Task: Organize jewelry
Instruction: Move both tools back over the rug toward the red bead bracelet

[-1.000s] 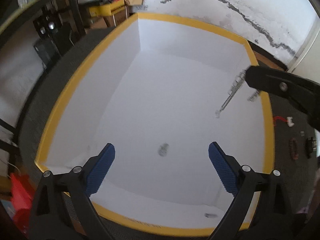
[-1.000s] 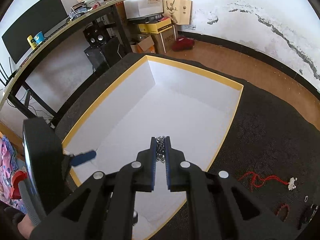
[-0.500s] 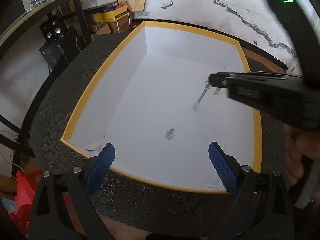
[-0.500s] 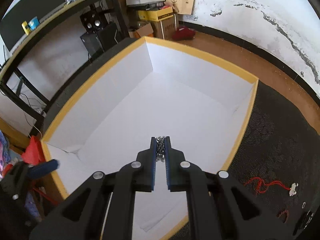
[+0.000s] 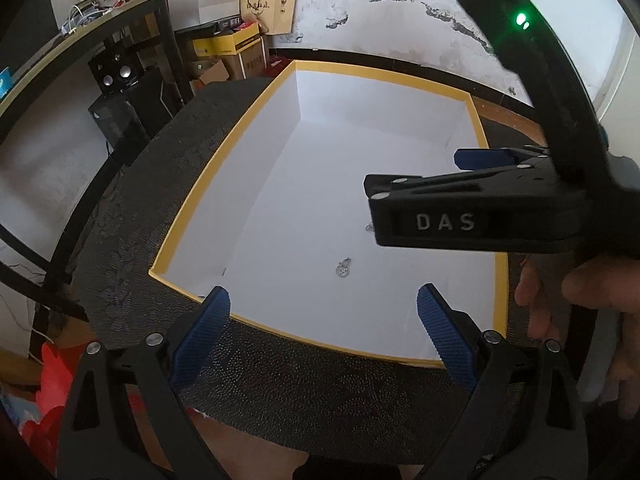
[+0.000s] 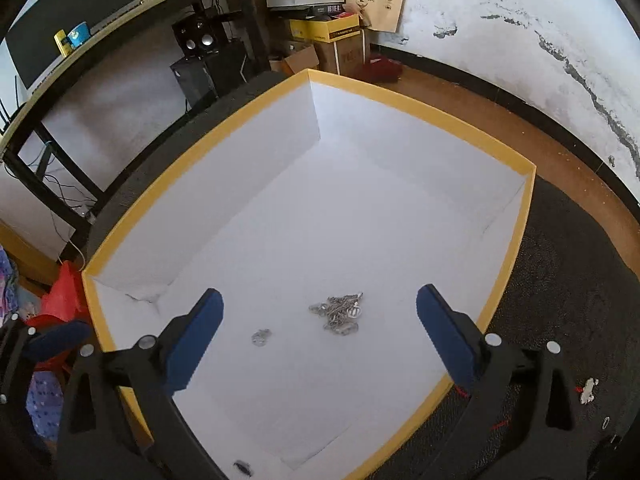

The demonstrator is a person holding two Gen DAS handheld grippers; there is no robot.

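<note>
A white box with a yellow rim (image 6: 400,96) lies open on a dark mat. A silver chain (image 6: 340,312) lies piled on the box floor, and a small silver piece (image 6: 261,337) lies to its left; this piece also shows in the left wrist view (image 5: 343,269). My right gripper (image 6: 318,336) is open and empty, above the chain. In the left wrist view its black body (image 5: 460,216) hangs over the box's right side. My left gripper (image 5: 322,332) is open and empty above the box's near rim (image 5: 320,344).
On the mat right of the box lie a red cord with a white charm (image 6: 586,390) and small dark pieces. A small dark item (image 6: 242,468) lies in the box's near corner. A black desk (image 6: 120,20), speakers and cardboard boxes stand beyond the mat.
My right gripper has opened and the chain has dropped onto the box floor. My left gripper has pulled back toward the near rim.
</note>
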